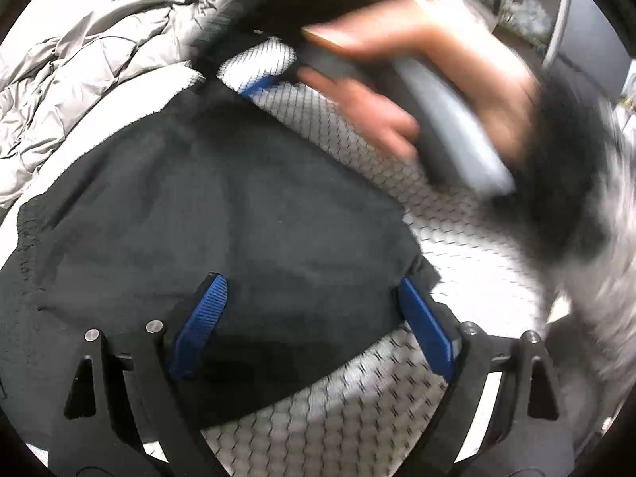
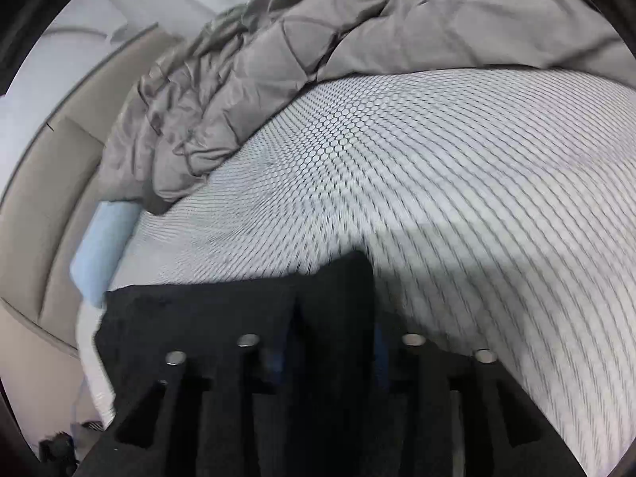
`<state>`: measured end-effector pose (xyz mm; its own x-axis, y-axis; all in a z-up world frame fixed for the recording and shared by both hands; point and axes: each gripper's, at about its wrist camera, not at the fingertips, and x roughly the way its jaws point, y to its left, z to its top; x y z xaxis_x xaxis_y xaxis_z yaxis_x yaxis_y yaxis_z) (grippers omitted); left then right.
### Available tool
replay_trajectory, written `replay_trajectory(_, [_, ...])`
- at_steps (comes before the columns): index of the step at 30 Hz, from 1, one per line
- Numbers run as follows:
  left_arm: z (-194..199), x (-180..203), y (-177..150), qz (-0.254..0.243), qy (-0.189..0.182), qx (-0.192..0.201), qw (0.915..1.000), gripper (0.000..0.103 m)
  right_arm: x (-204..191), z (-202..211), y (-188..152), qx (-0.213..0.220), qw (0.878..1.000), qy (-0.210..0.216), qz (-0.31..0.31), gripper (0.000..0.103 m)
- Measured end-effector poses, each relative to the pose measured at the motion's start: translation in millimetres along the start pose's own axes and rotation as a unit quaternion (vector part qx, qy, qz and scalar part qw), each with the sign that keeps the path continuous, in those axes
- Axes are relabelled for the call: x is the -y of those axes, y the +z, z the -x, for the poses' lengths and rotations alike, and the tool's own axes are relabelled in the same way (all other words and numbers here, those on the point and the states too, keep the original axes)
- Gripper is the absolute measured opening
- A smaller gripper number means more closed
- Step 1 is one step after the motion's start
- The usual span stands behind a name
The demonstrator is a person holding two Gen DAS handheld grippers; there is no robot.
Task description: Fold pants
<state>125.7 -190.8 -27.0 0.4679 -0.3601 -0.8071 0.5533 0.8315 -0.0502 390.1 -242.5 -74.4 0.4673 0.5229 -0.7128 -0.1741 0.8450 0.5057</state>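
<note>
The black pants (image 1: 222, 206) lie spread on a honeycomb-patterned sheet (image 1: 357, 417), waistband at the left. My left gripper (image 1: 310, 278) hovers over their near edge, blue fingers (image 1: 202, 318) wide apart and gripping nothing. At the far end a person's blurred hand (image 1: 397, 47) holds the right gripper, one of its blue fingers (image 1: 258, 86) showing by the cloth. In the right wrist view black pants cloth (image 2: 190, 318) drapes over my right gripper (image 2: 330, 318) and fills the gap between its dim blue pads (image 2: 278, 353). The fingertips are hidden.
A crumpled grey quilt (image 1: 99, 79) (image 2: 318, 39) is heaped along the far side of the bed. A light-blue cushion (image 2: 103, 246) and a beige padded headboard (image 2: 51, 183) stand at the left. Bare patterned sheet (image 2: 437, 198) stretches to the right.
</note>
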Motion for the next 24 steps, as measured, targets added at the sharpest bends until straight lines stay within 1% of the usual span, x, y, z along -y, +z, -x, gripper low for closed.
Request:
replay_trajectory(2, [23.9, -11.6, -2.0, 0.012, -0.009, 0.028, 0.9995, 0.088, 4.1, 23.6, -30.5, 0.001, 1.000, 0.016, -0.017, 0.045])
replay_trajectory(3, [39.6, -21.7, -4.2, 0.020, -0.007, 0.046, 0.9987, 0.088, 1.4, 30.7, -50.0, 0.002, 0.999, 0.028, -0.026, 0.045])
replay_trajectory(4, [48.0, -28.7, -6.4, 0.025, -0.003, 0.056, 0.9981, 0.088, 4.0, 39.9, -69.7, -0.003, 0.999, 0.032, -0.033, 0.045])
replay_trajectory(5, [58.9, -41.7, -9.9, 0.036, 0.010, 0.069, 0.9969, 0.088, 6.0, 48.3, -90.1, -0.010, 0.999, 0.036, -0.037, 0.041])
replay_trajectory(7, [72.1, -69.9, -16.8, 0.061, 0.037, 0.082, 0.9940, 0.088, -2.4, 52.8, -110.9, -0.012, 0.999, 0.034, -0.034, 0.027])
replay_trajectory(9, [79.5, -99.7, -28.5, 0.098, 0.069, 0.093, 0.9884, 0.088, -12.1, 67.5, -123.5, 0.001, 1.000, -0.005, -0.004, 0.027])
replay_trajectory(11, [82.1, -125.0, -38.3, 0.123, 0.079, 0.100, 0.9842, 0.085, -28.4, 85.1, -128.7, 0.047, 0.997, -0.052, 0.017, 0.027])
replay_trajectory(12, [82.2, -133.4, -43.3, 0.132, 0.076, 0.104, 0.9828, 0.083, -36.1, 91.8, -132.0, 0.065, 0.996, -0.060, 0.030, 0.028])
replay_trajectory(13, [81.9, -139.9, -45.7, 0.135, 0.074, 0.106, 0.9825, 0.079, -46.7, 98.8, -137.6, 0.083, 0.993, -0.063, 0.055, 0.028])
replay_trajectory(14, [77.3, -144.0, -46.6, 0.136, 0.072, 0.101, 0.9829, 0.074, -59.1, 104.0, -143.6, 0.091, 0.990, -0.067, 0.086, 0.028])
replay_trajectory(15, [68.3, -145.7, -46.7, 0.134, 0.066, 0.093, 0.9844, 0.068, -73.6, 102.9, -149.0, 0.090, 0.986, -0.072, 0.116, 0.029])
replay_trajectory(16, [59.7, -143.8, -46.9, 0.130, 0.056, 0.079, 0.9868, 0.053, -85.0, 98.4, -152.4, 0.083, 0.985, -0.068, 0.138, 0.029])
replay_trajectory(17, [47.5, -140.1, -46.2, 0.118, 0.044, 0.055, 0.9905, 0.045, -96.4, 90.2, -155.8, 0.069, 0.984, -0.051, 0.155, 0.030])
replay_trajectory(18, [36.7, -134.6, -47.3, 0.103, 0.047, 0.039, 0.9928, 0.044, -107.3, 75.4, -159.7, 0.044, 0.985, -0.032, 0.164, 0.030])
replay_trajectory(19, [26.8, -134.5, -51.0, 0.089, 0.058, 0.031, 0.9939, 0.043, -115.7, 61.4, -161.3, 0.023, 0.984, -0.028, 0.172, 0.031])
replay_trajectory(20, [23.4, -131.7, -55.8, 0.081, 0.061, 0.024, 0.9946, 0.042, -123.9, 41.8, -166.9, -0.008, 0.981, -0.036, 0.191, 0.031])
replay_trajectory(21, [22.2, -132.6, -59.7, 0.077, 0.059, 0.019, 0.9951, 0.042, -126.8, 29.3, -173.4, -0.029, 0.976, -0.058, 0.210, 0.031])
replay_trajectory(22, [24.3, -135.4, -63.6, 0.077, 0.055, 0.020, 0.9953, 0.042, -129.1, 20.3, -178.6, -0.037, 0.969, -0.081, 0.231, 0.030])
replay_trajectory(23, [26.9, -137.4, -67.7, 0.076, 0.054, 0.023, 0.9955, 0.042, -129.4, 20.1, -180.9, -0.033, 0.965, -0.085, 0.245, 0.030])
replay_trajectory(24, [28.8, -137.1, -71.9, 0.072, 0.061, 0.020, 0.9954, 0.042, -126.4, 25.3, -182.4, -0.029, 0.963, -0.094, 0.252, 0.030])
